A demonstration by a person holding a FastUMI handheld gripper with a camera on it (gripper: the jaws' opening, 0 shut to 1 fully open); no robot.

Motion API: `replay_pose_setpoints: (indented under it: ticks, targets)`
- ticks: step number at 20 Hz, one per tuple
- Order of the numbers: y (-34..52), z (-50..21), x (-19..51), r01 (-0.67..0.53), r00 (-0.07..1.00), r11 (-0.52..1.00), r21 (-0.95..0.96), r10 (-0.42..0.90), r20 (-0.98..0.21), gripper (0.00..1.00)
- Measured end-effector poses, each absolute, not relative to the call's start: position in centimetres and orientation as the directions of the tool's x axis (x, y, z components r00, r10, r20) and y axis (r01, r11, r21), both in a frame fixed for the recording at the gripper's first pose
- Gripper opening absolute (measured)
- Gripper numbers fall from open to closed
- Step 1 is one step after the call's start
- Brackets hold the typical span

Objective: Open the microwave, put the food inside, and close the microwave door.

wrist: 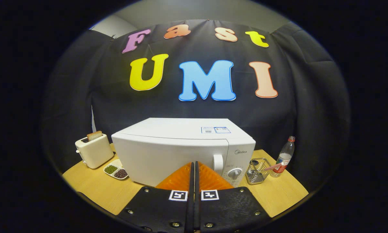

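With the fingers pressed together and holding nothing, the gripper [194, 166] points at the front of the microwave [181, 149], whose door is shut. Door handle [217, 162] stands just right of the fingertips, beside the control dial [234, 173]. Food dish [116, 171], a small divided tray of two fillings, lies on the wooden table [93, 187] left of the microwave, near the toaster [93, 151] with a slice in its slot. A wire basket [257, 171] and a bottle [284, 157] stand to the right. Assessment: opening is not yet begun. The fingers should part, shift right, close about the handle and pull along the door's arc, which appears hinged at the left; a straight tug risks sliding the microwave.
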State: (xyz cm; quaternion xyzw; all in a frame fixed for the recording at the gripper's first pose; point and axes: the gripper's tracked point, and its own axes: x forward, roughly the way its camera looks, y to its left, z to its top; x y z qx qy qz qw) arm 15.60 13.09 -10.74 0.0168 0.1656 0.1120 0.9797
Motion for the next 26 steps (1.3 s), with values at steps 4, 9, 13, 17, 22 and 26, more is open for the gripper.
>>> replay_pose_setpoints:
  ticks: [4, 9, 13, 17, 22, 26]
  targets:
    - [12.2, -8.5, 12.4, -0.212, 0.933, 0.975, 0.072, 0.223, -0.283, 0.01]
    - [11.2, -6.4, 8.3, -0.218, 0.943, 0.974, 0.06, 0.226, -0.244, 0.01]
    - [10.6, -5.5, 5.4, -0.218, 0.948, 0.974, 0.057, 0.225, -0.226, 0.01]
    - [10.7, -5.2, 3.1, -0.23, 0.948, 0.971, 0.071, 0.24, -0.209, 0.25]
    - [10.6, -5.2, 1.3, -0.238, 0.948, 0.97, 0.058, 0.244, -0.203, 0.99]
    - [11.2, -4.3, 0.8, -0.239, 0.952, 0.968, 0.073, 0.249, -0.179, 0.97]
